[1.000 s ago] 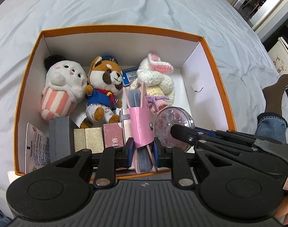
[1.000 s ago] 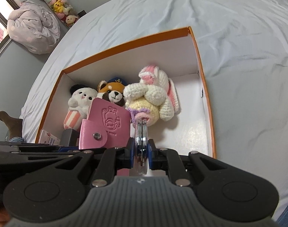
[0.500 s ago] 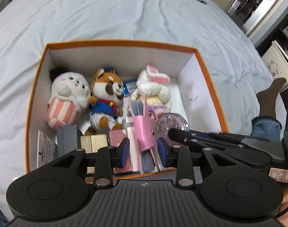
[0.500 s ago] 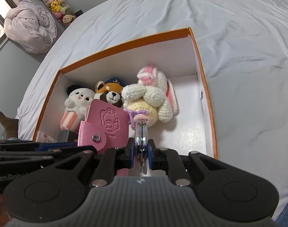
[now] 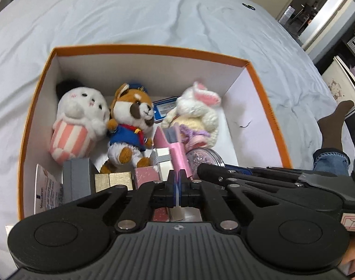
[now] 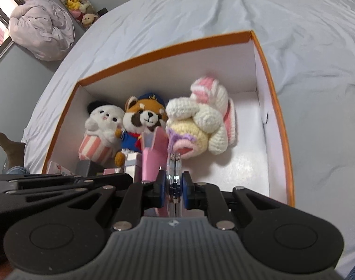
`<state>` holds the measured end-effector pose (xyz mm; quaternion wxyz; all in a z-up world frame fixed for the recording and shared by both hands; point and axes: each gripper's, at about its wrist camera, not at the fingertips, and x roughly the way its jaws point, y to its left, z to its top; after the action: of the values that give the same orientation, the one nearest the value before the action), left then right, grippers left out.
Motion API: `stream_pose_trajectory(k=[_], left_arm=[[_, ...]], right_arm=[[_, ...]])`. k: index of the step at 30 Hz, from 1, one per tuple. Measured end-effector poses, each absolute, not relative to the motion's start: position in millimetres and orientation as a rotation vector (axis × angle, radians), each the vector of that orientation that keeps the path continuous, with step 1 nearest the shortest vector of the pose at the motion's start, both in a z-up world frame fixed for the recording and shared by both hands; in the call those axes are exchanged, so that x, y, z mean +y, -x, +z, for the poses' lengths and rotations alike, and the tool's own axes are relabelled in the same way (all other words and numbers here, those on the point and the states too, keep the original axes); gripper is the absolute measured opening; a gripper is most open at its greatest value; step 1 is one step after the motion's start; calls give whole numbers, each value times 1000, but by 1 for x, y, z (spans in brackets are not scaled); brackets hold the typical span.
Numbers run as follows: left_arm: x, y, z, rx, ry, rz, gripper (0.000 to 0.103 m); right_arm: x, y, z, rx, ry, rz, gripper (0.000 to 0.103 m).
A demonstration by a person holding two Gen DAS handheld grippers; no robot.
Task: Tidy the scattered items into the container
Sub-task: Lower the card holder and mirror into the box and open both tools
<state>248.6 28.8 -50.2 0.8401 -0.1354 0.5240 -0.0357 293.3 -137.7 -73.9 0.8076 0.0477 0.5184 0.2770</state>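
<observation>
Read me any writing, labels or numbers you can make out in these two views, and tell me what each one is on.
No text reads clearly.
White packet against the box's left wall: dark print, too blurred to read.
Blue card behind the plush toys: a label, too small to read.
Orange box rim, right side: faint lettering, illegible.
Tag on the right hand-held gripper: handwritten marks, cut off at the edge.

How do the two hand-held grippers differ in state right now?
The left hand-held gripper is shut on nothing, its pads meeting just short of the pink card holder. The right hand-held gripper is shut on the glitter disc, held edge-on. Both hang over the near end of the orange box.
</observation>
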Motion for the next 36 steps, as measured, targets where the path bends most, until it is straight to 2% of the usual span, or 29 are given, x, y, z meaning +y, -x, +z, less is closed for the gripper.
stream_pose_trajectory(k=[10, 16, 21, 27, 36], left_arm=[[53, -231, -28, 1021, 307, -43, 2], [75, -211, -17, 967, 247, 36, 3], [97, -196, -12, 932, 297, 62, 3], [112, -188, -16, 927, 358, 73, 3], [125, -179, -21, 918, 377, 96, 3]], right_arm=[[-138, -288, -77, 1118, -94, 612, 16], [-139, -272, -52, 991, -25, 573, 15], [-143, -262, -25, 906, -99, 617, 15], [-118, -264, -23, 978, -235, 754, 15], [-70, -264, -49, 1070, -271, 818, 15]])
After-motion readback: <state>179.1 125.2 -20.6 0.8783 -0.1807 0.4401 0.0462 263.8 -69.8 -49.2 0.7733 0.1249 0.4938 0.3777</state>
